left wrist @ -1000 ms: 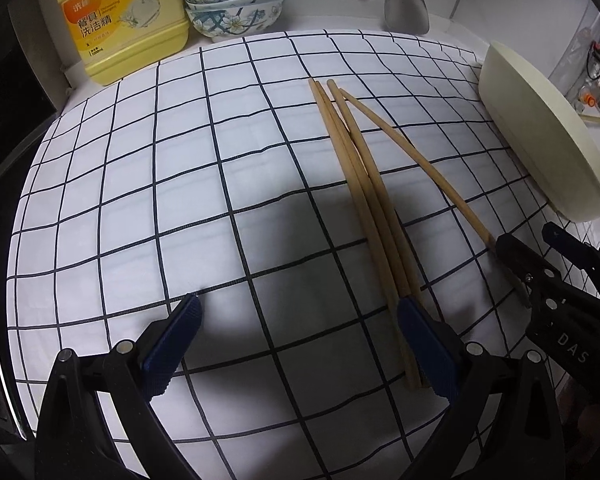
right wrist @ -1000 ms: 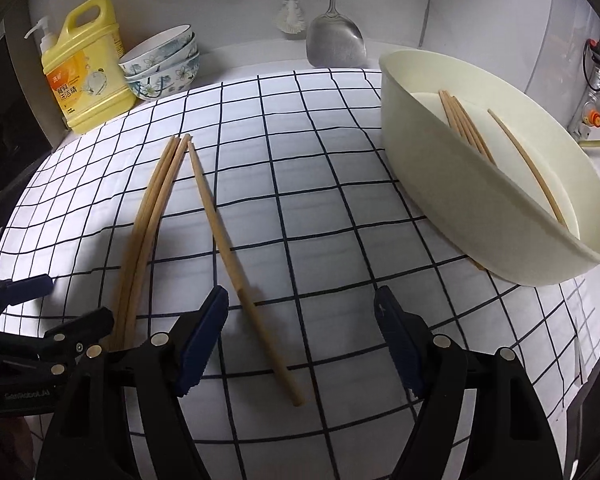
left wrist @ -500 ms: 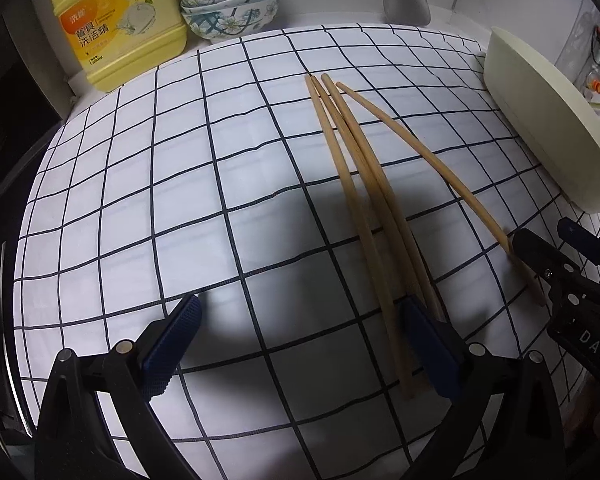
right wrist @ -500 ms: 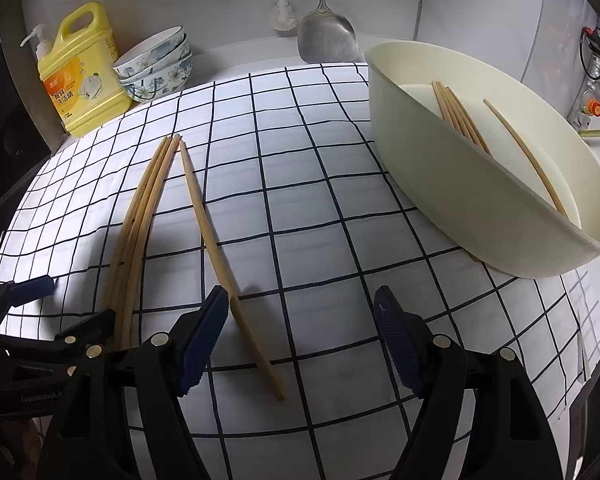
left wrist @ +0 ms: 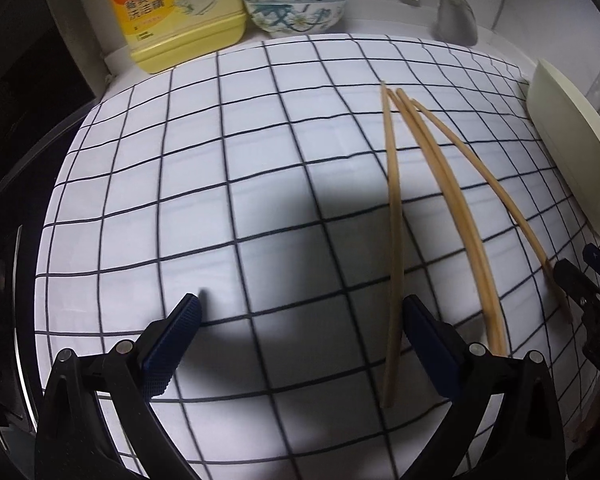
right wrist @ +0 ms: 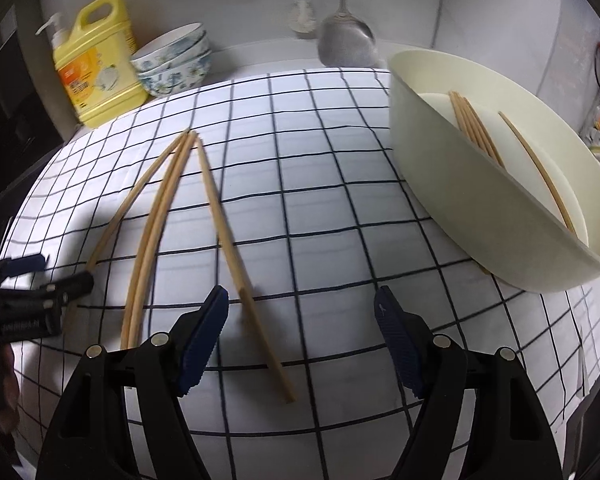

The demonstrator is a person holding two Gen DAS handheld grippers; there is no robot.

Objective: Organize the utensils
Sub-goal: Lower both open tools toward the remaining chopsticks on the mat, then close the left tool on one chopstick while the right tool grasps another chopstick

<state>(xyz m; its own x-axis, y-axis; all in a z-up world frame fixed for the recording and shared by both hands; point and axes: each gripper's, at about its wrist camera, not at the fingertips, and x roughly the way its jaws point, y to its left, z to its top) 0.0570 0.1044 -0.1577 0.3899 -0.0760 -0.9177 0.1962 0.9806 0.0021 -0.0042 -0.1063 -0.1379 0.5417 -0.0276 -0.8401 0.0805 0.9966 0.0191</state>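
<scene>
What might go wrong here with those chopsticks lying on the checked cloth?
Two chopsticks lie pressed together, so a tool could pinch both at once, or grab one and flick the other away. The right tool and left tool are open and close together, so they might bump over the sticks. The single chopstick near the right tool could roll if nudged.

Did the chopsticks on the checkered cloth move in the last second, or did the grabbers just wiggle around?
One did. The leftmost chopstick swung away from the pair it lay beside; their far tips still meet. No contact is visible. Neither the left gripper nor the right gripper grabbed anything; both stayed open. The fourth chopstick, the cream tub and the chopsticks inside it kept their places.
</scene>
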